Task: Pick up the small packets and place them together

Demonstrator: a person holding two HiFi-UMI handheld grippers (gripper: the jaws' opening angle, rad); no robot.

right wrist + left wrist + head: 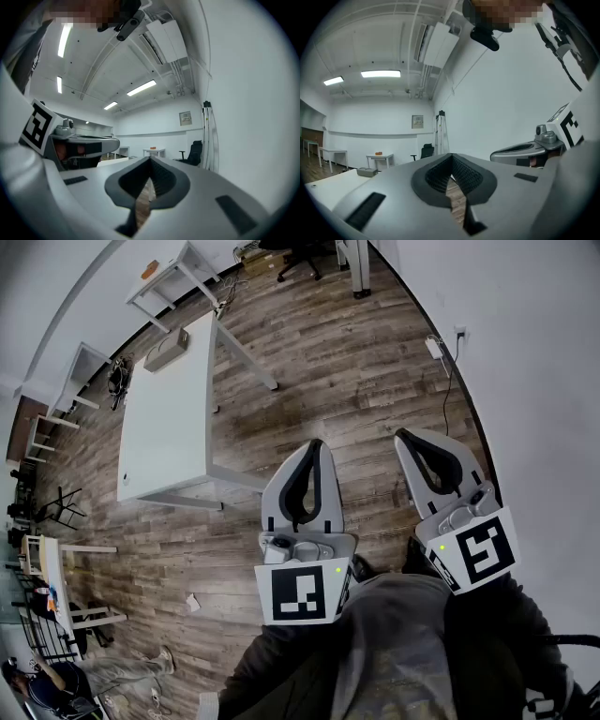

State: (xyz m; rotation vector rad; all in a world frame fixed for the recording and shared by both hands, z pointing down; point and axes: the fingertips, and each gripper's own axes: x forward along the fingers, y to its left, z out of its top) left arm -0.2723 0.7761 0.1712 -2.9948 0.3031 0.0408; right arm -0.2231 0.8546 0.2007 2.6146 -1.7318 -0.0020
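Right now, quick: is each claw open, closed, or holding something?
Left claw: closed, nothing held.
Right claw: closed, nothing held.

The desk [169, 427] stands on the floor [328, 362] in the upper left of the frame. A box [167, 351] lies on its far end. A second desk [178, 268] stands behind it, at the top edge. The left claw [314, 446] and the right claw [405, 437] are side by side at lower centre, right of the desk. The wall [525, 352] runs along the right.
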